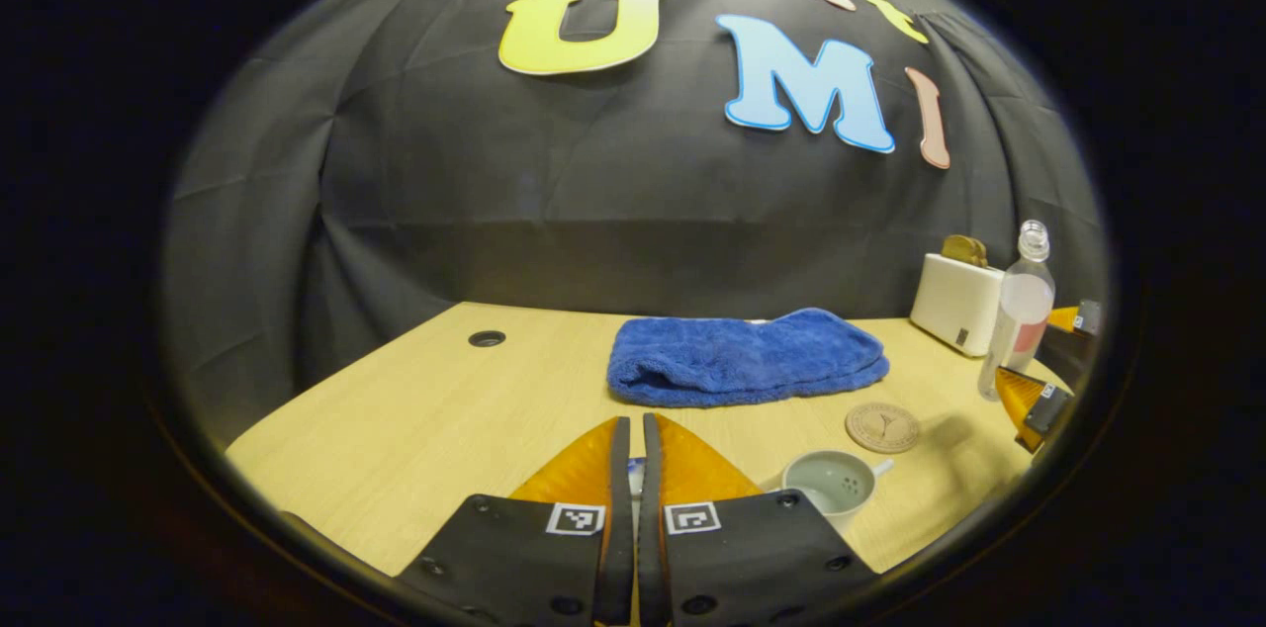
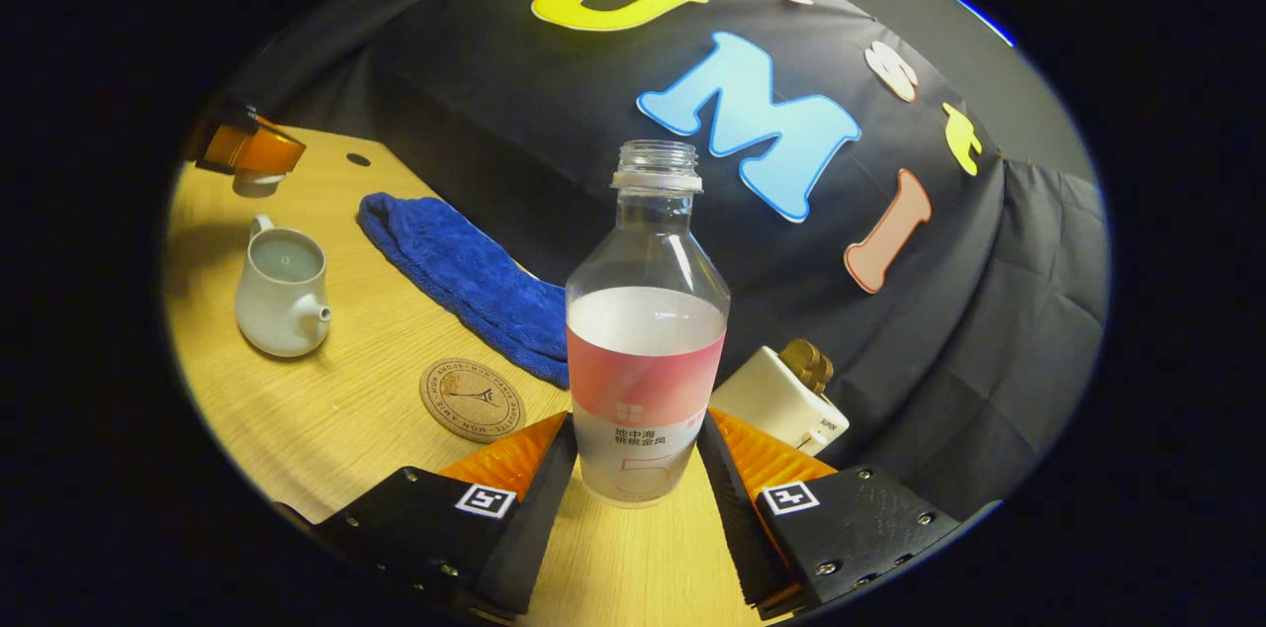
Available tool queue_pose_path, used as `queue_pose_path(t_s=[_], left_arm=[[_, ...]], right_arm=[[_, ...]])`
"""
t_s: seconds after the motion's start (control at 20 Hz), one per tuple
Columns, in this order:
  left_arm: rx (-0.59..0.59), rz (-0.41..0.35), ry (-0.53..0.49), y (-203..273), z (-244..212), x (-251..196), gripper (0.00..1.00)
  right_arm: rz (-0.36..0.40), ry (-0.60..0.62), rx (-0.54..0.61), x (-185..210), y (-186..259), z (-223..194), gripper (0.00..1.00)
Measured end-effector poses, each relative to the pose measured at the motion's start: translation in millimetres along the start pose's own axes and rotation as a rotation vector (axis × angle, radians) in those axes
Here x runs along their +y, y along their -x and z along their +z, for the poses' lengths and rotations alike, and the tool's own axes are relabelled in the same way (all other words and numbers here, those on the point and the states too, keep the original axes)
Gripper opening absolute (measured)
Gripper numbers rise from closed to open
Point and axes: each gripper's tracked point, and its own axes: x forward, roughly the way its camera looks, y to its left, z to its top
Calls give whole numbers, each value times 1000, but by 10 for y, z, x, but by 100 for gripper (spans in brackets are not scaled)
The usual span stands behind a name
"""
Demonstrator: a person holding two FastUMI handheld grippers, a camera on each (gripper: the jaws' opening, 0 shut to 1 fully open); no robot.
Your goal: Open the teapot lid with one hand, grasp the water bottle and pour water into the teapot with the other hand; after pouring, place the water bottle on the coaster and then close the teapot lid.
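Observation:
The uncapped water bottle (image 2: 645, 340), clear with a pink label and about half full, stands upright between the fingers of my right gripper (image 2: 633, 424), which press on its lower sides. I cannot tell whether its base touches the table. The white teapot (image 2: 282, 291) sits open to the left, with the round coaster (image 2: 472, 400) between it and the bottle. My left gripper (image 1: 635, 421) is shut on the teapot lid (image 2: 259, 184), held up above the table to the left of the open teapot (image 1: 836, 484). Far right are the bottle (image 1: 1019, 311) and the coaster (image 1: 882, 427).
A folded blue towel (image 1: 747, 357) lies across the middle of the wooden table (image 1: 415, 419). A white toaster (image 1: 957, 303) with bread in it stands at the back right, close behind the bottle. A cable hole (image 1: 486, 338) sits near the far left edge.

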Motion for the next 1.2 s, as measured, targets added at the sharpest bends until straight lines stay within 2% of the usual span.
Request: queue_pose_path(t_s=[0.25,0.85,1.2], left_arm=[[-2,1,10,12,12,20,9],[2,0,16,17,0,38,9],[11,5,17,0,-23,71,9]], right_arm=[[-49,220,-66,27,-104,201,76],[-110,651,-212,232,-254,535,75],[-101,812,-299,441,-128,603,75]])
